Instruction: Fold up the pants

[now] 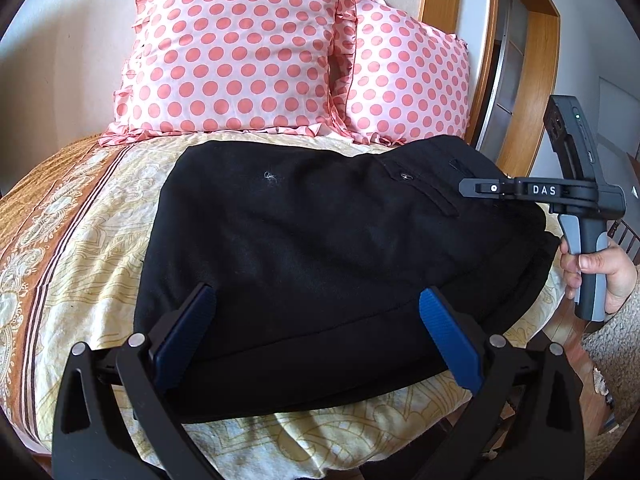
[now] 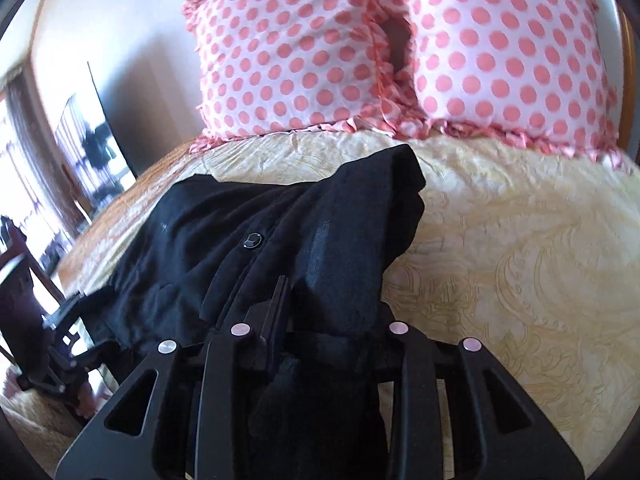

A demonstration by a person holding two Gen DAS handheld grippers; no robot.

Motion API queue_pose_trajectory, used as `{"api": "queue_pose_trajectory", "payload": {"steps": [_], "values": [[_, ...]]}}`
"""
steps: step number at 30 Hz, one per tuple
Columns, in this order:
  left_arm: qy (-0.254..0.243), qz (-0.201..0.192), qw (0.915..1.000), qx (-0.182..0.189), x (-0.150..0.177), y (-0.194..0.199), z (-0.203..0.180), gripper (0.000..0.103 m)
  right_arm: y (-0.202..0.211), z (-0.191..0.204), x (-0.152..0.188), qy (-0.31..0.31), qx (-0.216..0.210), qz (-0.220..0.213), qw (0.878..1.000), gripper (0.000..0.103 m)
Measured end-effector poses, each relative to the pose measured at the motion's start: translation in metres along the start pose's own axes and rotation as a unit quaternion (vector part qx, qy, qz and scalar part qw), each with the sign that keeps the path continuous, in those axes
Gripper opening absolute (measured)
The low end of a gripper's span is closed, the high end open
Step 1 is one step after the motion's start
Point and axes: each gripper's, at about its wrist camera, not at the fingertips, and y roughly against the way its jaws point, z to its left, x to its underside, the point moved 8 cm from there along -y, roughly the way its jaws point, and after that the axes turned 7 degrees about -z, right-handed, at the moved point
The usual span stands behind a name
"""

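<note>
Left tool sat with its blue pads spread wide apart, gripping nothing, poised over the near edge of the black pants. Right tool was closed on a bunched handful of the same pants; cloth draped over its fingers hid the tips in the right wrist view, while the left wrist view showed its jaws together at the waistband end. Pants lay folded into a thick bundle on the bed, short of the two polka-dot pillows, waistband and buttoned back pocket on the side toward the right tool. Judgement: soft, limp, fairly light woven fabric, not slippery or fragile, though stacked layers will sag and slide apart if lifted from one point. Best hold looked to be the firm waistband seam and the folded edge nearest the left tool, pinching all layers together.
</note>
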Motion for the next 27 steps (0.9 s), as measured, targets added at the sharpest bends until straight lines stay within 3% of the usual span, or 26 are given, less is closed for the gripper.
{"api": "queue_pose_trajectory", "payload": {"steps": [1, 3, 4, 9, 10, 12, 15, 18, 21, 24, 27], "values": [[0.0, 0.0, 1.0, 0.001, 0.0, 0.0, 0.0, 0.101, -0.002, -0.009, 0.001, -0.033, -0.008, 0.008, 0.999, 0.033], [0.0, 0.0, 1.0, 0.001, 0.0, -0.001, 0.0, 0.101, -0.006, -0.021, 0.004, -0.089, -0.027, 0.027, 0.995, 0.052], [0.0, 0.0, 1.0, 0.001, 0.0, 0.0, 0.0, 0.101, -0.009, -0.027, 0.006, -0.113, -0.031, 0.035, 0.992, 0.056], [-0.001, -0.001, 1.0, 0.001, 0.0, 0.0, 0.0, 0.101, -0.021, -0.038, 0.012, -0.174, -0.062, 0.06, 0.981, 0.061], [-0.001, -0.001, 1.0, 0.001, 0.0, 0.0, 0.0, 0.101, -0.022, -0.038, 0.011, -0.177, -0.066, 0.057, 0.98, 0.06], [-0.003, -0.002, 1.0, 0.001, 0.0, 0.0, 0.0, 0.101, -0.024, -0.037, 0.009, -0.178, -0.071, 0.053, 0.98, 0.039], [-0.015, -0.003, 0.9999, -0.004, -0.001, 0.0, -0.002, 0.101, -0.017, -0.027, 0.003, -0.149, -0.066, 0.033, 0.986, 0.025], [0.013, 0.006, 0.9998, 0.016, -0.011, 0.006, 0.002, 0.101, -0.004, -0.002, -0.008, -0.07, -0.067, 0.003, 0.995, 0.022], [0.09, -0.015, 0.9951, 0.038, -0.04, 0.02, 0.03, 0.101, 0.003, 0.013, -0.013, -0.019, -0.055, -0.007, 0.998, 0.022], [0.163, -0.005, 0.986, 0.035, -0.064, 0.017, 0.073, 0.1, -0.004, 0.005, -0.011, -0.032, -0.046, 0.005, 0.998, 0.022], [0.207, 0.045, 0.9767, 0.037, -0.076, -0.005, 0.109, 0.084, -0.008, -0.004, -0.006, -0.054, -0.053, 0.007, 0.997, 0.022]]}}
